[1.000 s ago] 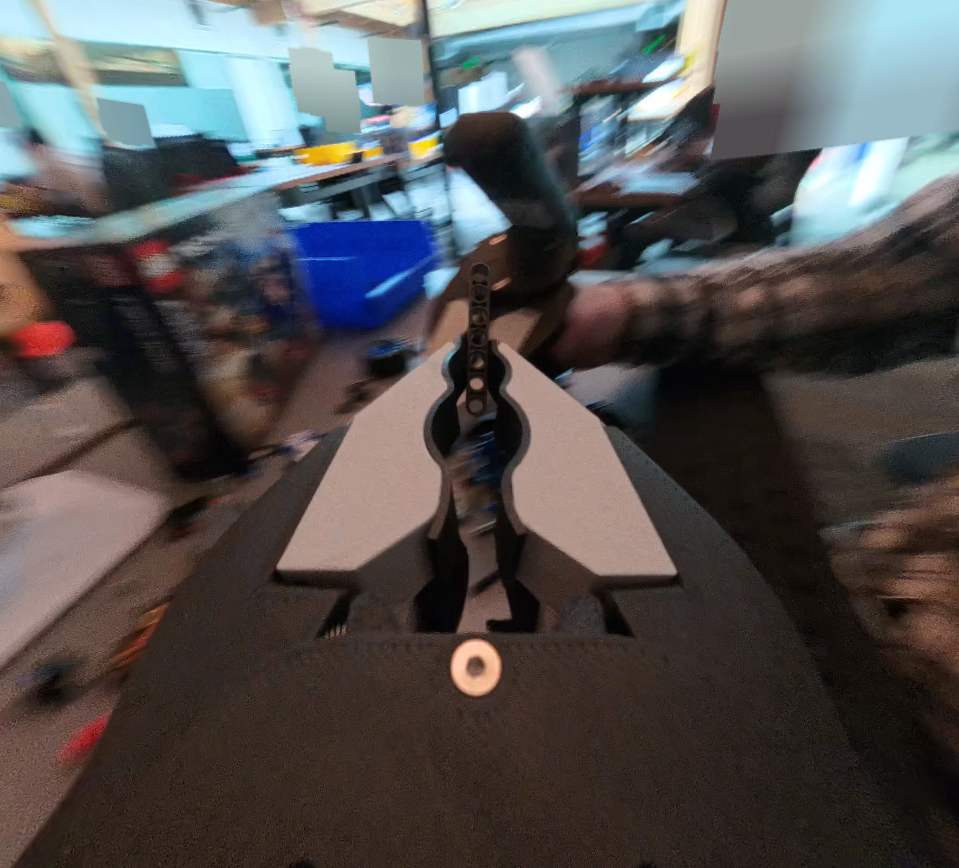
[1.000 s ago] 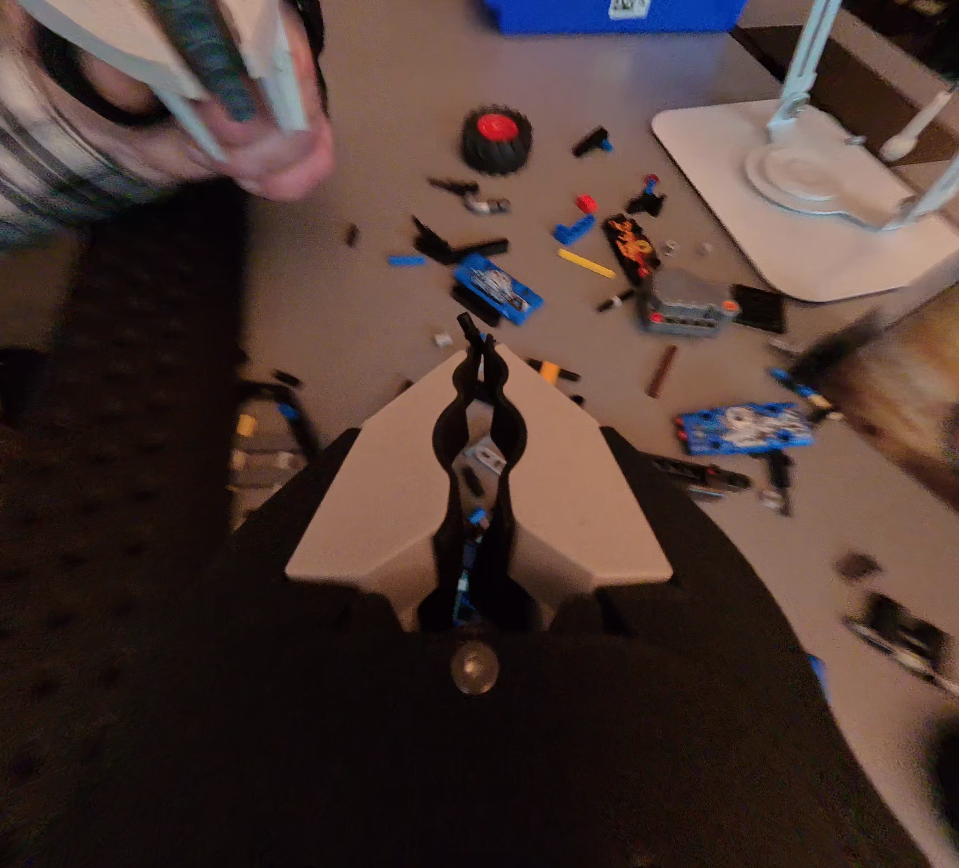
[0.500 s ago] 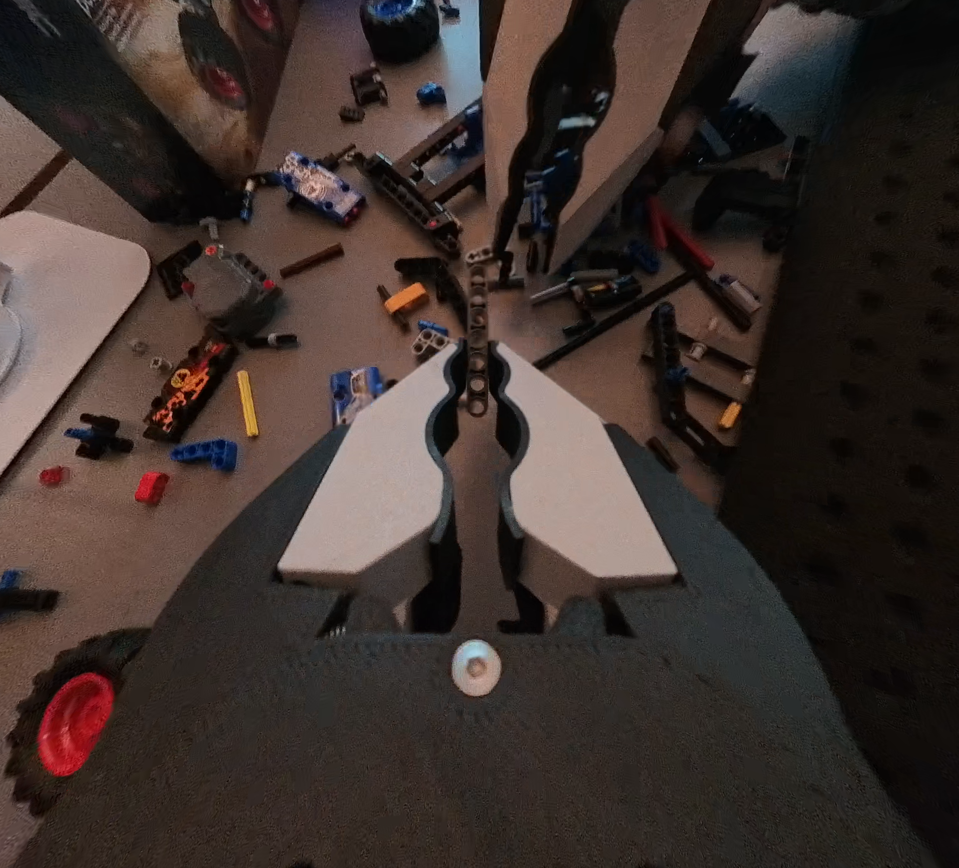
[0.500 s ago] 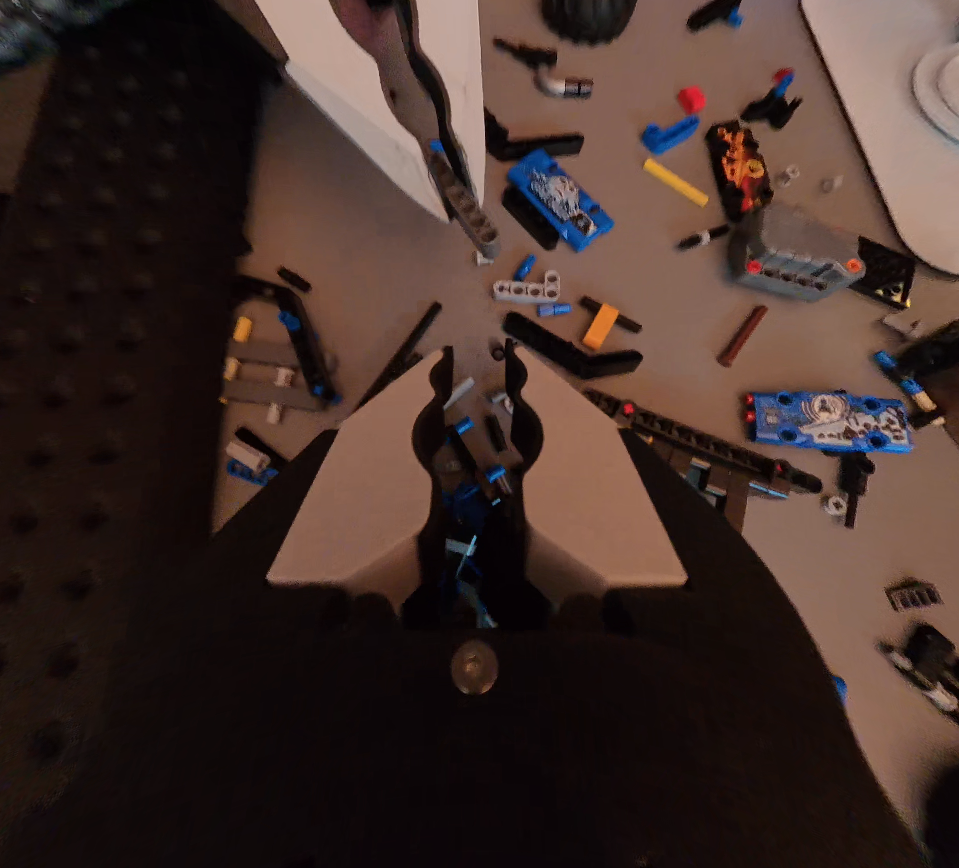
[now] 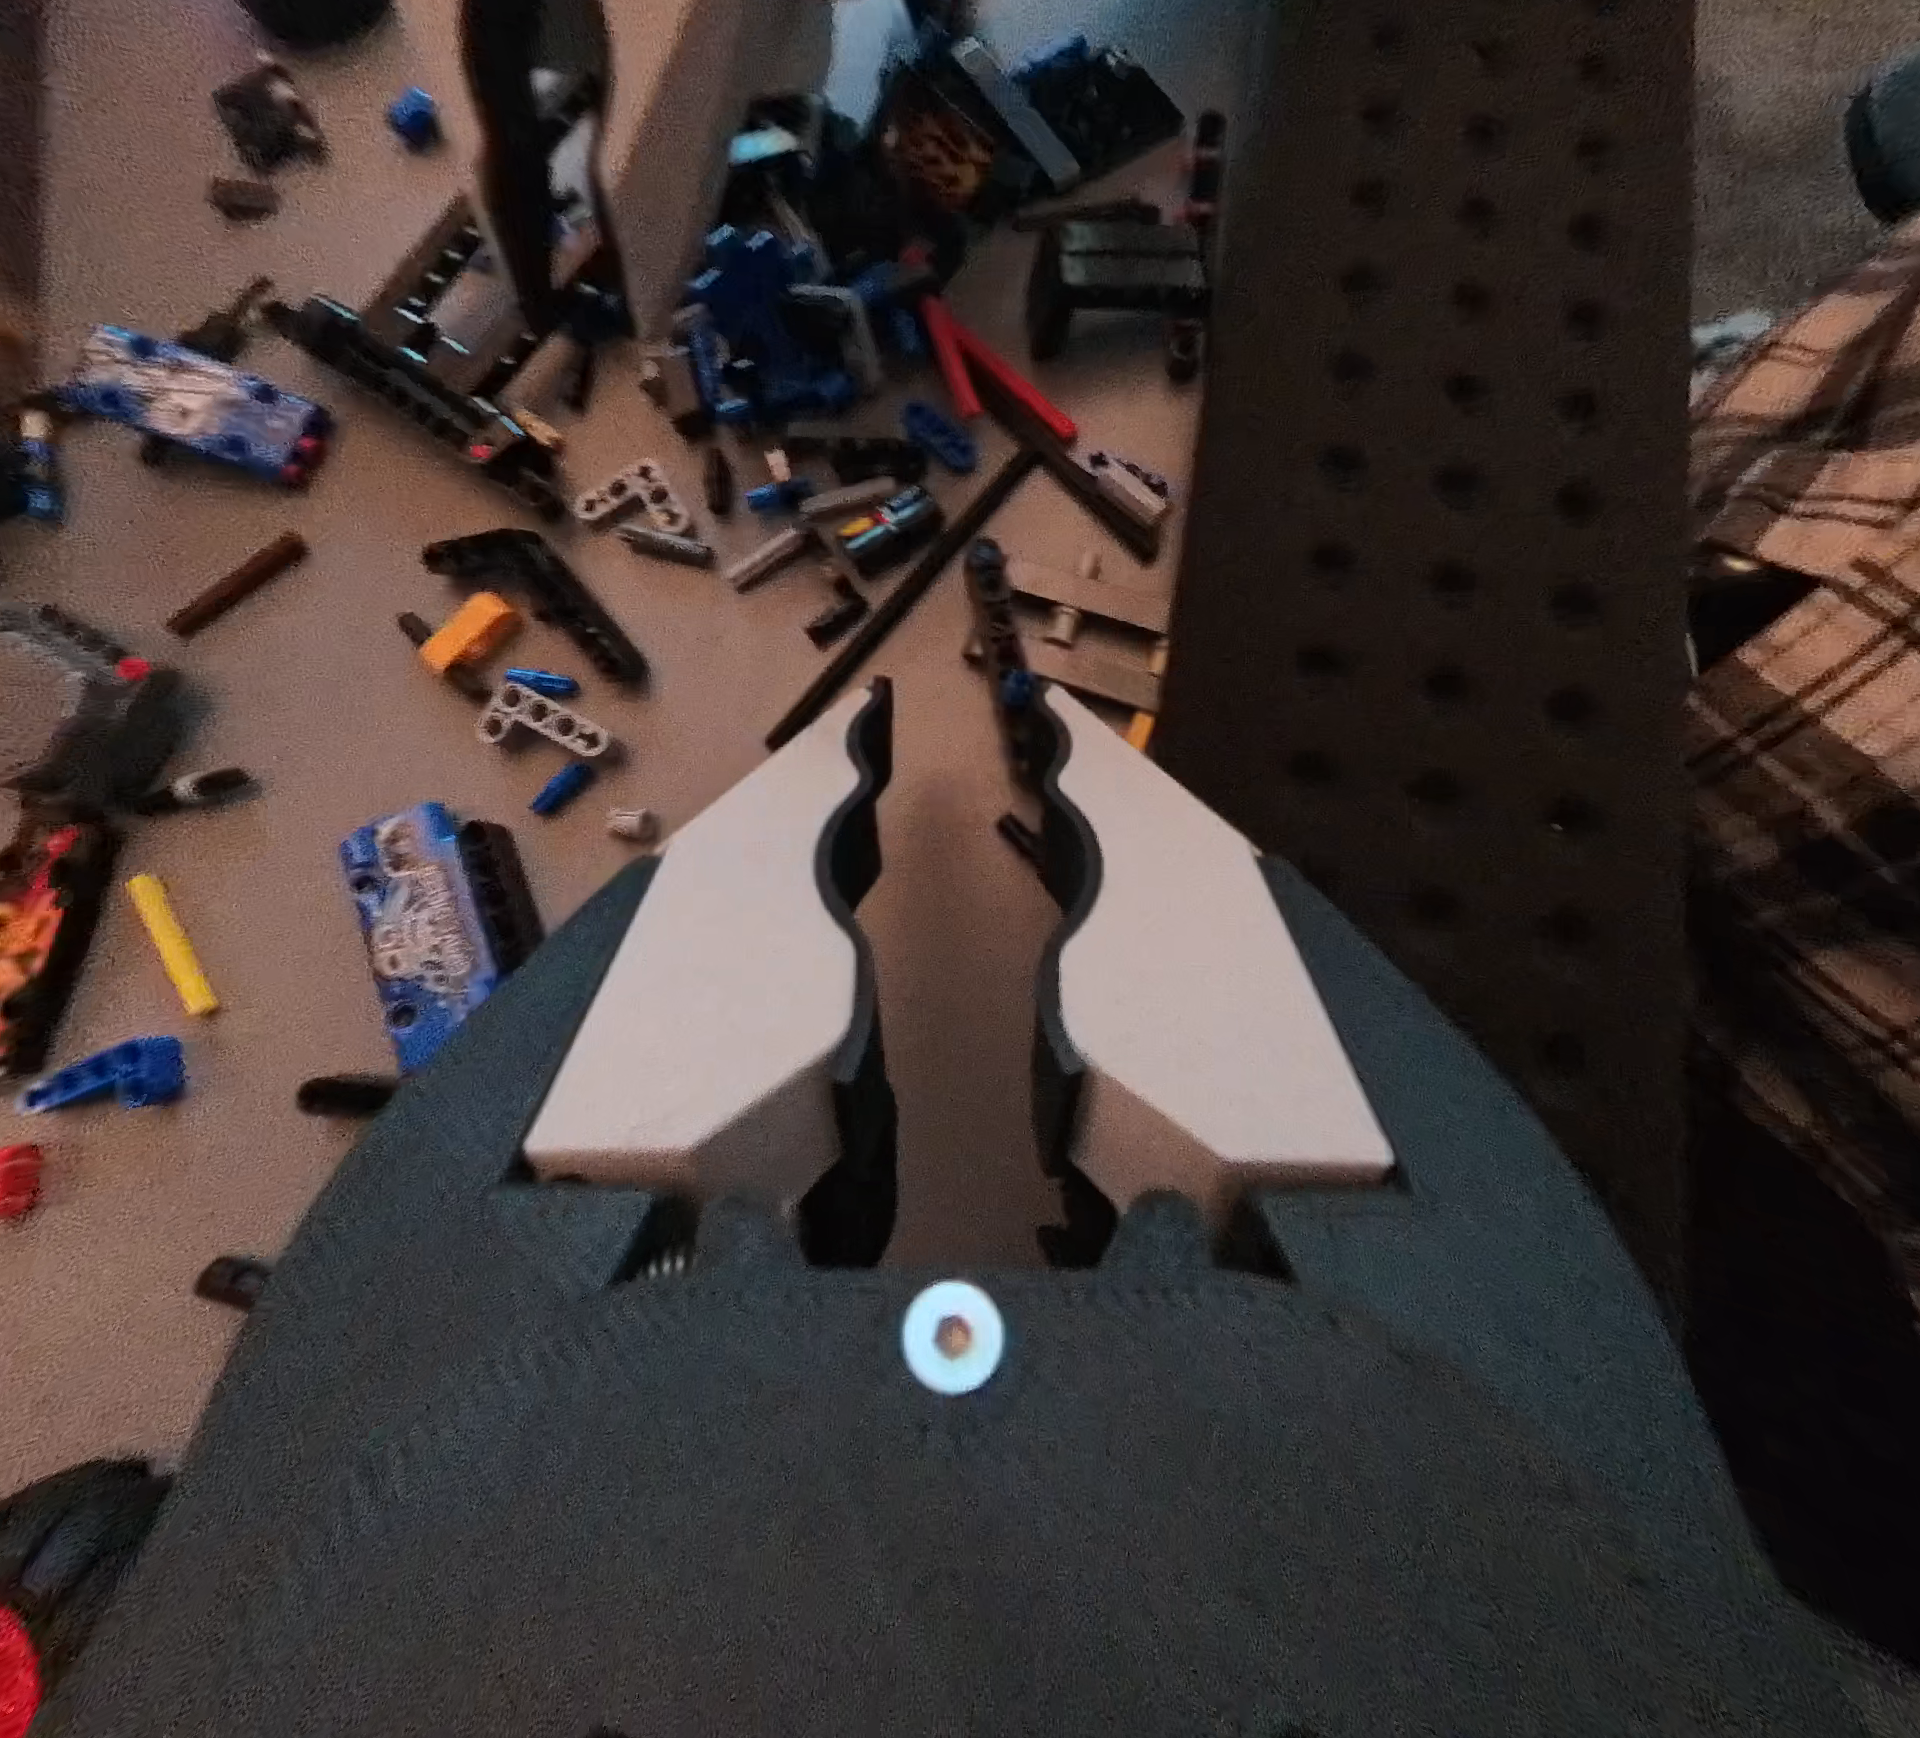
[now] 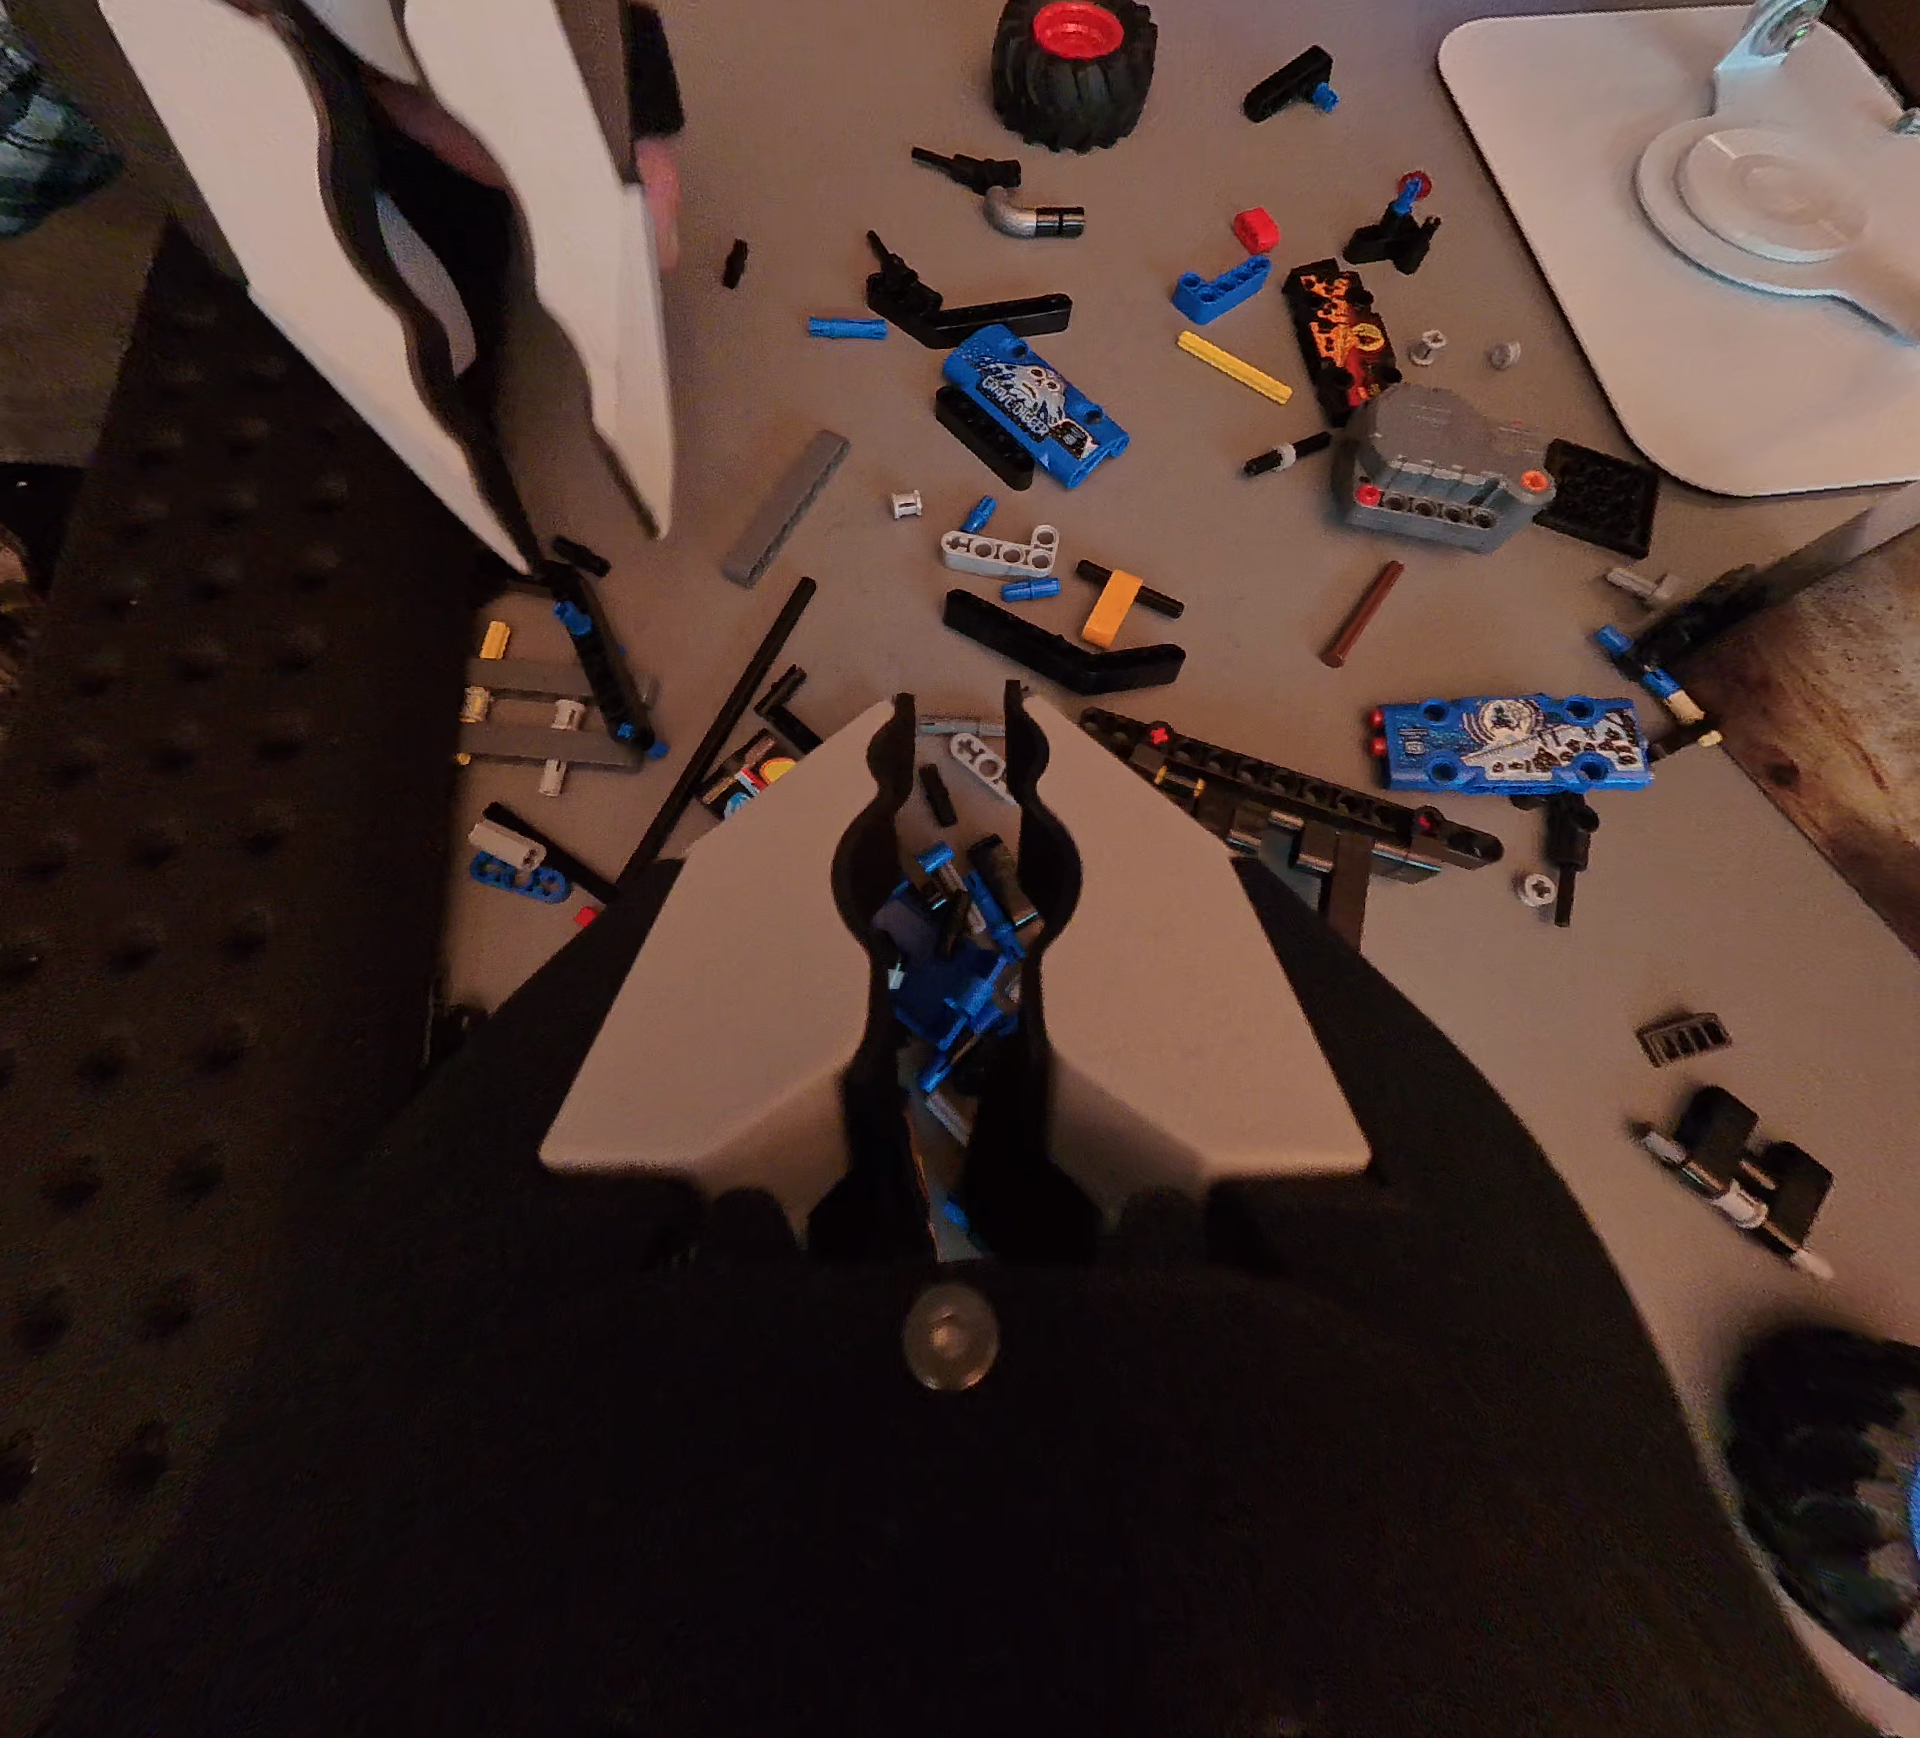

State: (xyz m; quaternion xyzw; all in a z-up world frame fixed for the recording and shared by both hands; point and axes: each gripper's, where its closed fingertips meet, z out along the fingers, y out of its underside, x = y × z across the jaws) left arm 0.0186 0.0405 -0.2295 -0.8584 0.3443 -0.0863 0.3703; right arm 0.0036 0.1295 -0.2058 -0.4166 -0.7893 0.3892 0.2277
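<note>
My left gripper (image 5: 966,696) is open. A black holed beam with blue pins (image 5: 992,608) lies just ahead of its right fingertip, resting on a grey frame of beams (image 5: 1091,649). The right wrist view shows that gripper (image 6: 587,540) with its tips just above the beam's (image 6: 603,660) far end, its pads apart from it. My right gripper (image 6: 958,699) is open above a small blue and black assembly (image 6: 956,961) on the table. Nothing is pressed between its pads. In the left wrist view it (image 5: 582,317) hangs over that blue assembly (image 5: 769,317).
Loose pieces cover the grey table: a black tyre with a red hub (image 6: 1075,62), two blue printed panels (image 6: 1039,405) (image 6: 1507,743), a grey motor block (image 6: 1444,473), a long black beam assembly (image 6: 1299,805). A white lamp base (image 6: 1662,254) stands right, a black studded mat (image 6: 208,753) left. The left gripper's tips are roughly 10 centimeters from the right gripper's. The grey motor block (image 6: 1444,473) lies around 15 centimeters away from my right fingertips. The left camera catches it too, in the left wrist view (image 5: 42,649).
My left gripper swung down to the table with the black beam, then opened; the beam now lies on the grey frame. My right gripper opened and moved down over the blue assembly.
</note>
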